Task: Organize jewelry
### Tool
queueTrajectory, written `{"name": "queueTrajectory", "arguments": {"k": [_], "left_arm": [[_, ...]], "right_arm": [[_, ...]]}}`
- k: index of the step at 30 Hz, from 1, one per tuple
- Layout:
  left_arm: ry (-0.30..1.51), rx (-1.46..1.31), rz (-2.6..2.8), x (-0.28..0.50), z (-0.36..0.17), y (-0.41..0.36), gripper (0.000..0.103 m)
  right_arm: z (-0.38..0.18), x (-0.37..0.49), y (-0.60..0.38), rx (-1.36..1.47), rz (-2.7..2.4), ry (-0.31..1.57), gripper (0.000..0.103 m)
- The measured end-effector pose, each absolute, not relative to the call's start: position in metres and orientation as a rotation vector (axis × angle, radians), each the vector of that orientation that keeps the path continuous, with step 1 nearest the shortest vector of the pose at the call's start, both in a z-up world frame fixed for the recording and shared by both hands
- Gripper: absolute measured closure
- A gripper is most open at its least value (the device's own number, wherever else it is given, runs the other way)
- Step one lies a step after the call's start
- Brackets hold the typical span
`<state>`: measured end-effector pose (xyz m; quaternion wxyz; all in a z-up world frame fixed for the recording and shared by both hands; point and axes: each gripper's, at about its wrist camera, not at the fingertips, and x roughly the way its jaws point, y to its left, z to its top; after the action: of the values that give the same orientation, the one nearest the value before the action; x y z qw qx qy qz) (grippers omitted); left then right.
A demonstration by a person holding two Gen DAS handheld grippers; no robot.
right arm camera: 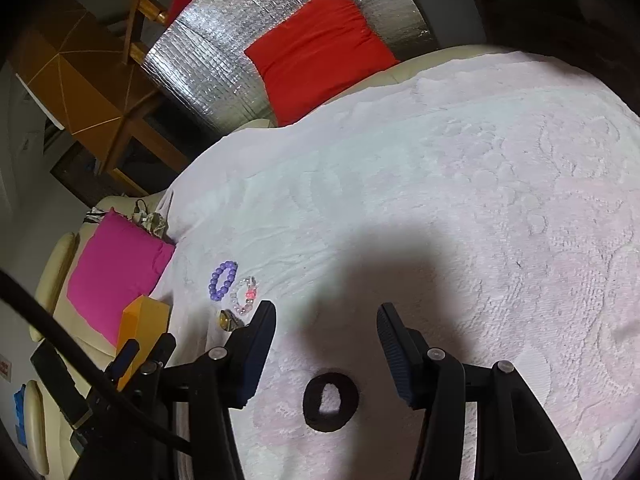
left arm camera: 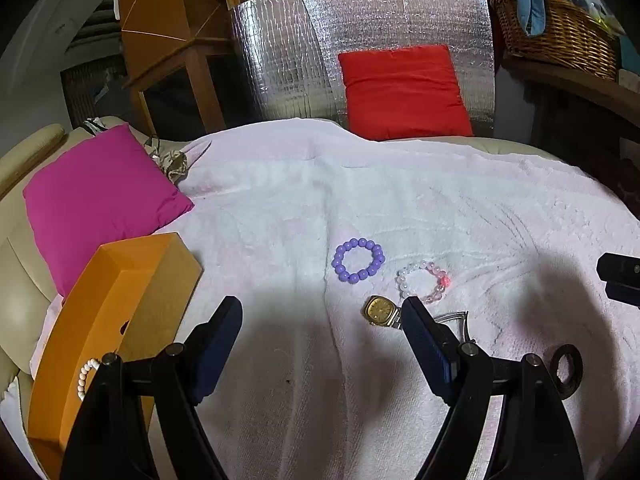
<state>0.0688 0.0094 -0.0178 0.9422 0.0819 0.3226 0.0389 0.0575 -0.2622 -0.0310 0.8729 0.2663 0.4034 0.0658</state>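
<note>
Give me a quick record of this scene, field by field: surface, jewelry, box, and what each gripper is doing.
surface: white towel spread over a cream couch
loose jewelry: purple bead bracelet, pale pink bead bracelet, gold watch, black ring
box: orange box, open, at the left edge of the towel, a string of white beads at its rim
left gripper: open, empty, above the towel near the watch
right gripper: open, empty, black ring lying just below its fingers
cushions: pink, red
</note>
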Motion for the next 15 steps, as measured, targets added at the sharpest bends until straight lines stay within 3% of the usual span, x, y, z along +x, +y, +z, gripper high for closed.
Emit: {"name": "queueTrajectory", "arguments": {"k": [15], "left_arm": [[0.66, 0.166, 0.086, 0.0693, -0.0182, 0.0113, 0.021]], "right_arm": [[-0.0262, 0.0523, -0.259, 0.527, 0.168, 0.843, 0.046]]}}
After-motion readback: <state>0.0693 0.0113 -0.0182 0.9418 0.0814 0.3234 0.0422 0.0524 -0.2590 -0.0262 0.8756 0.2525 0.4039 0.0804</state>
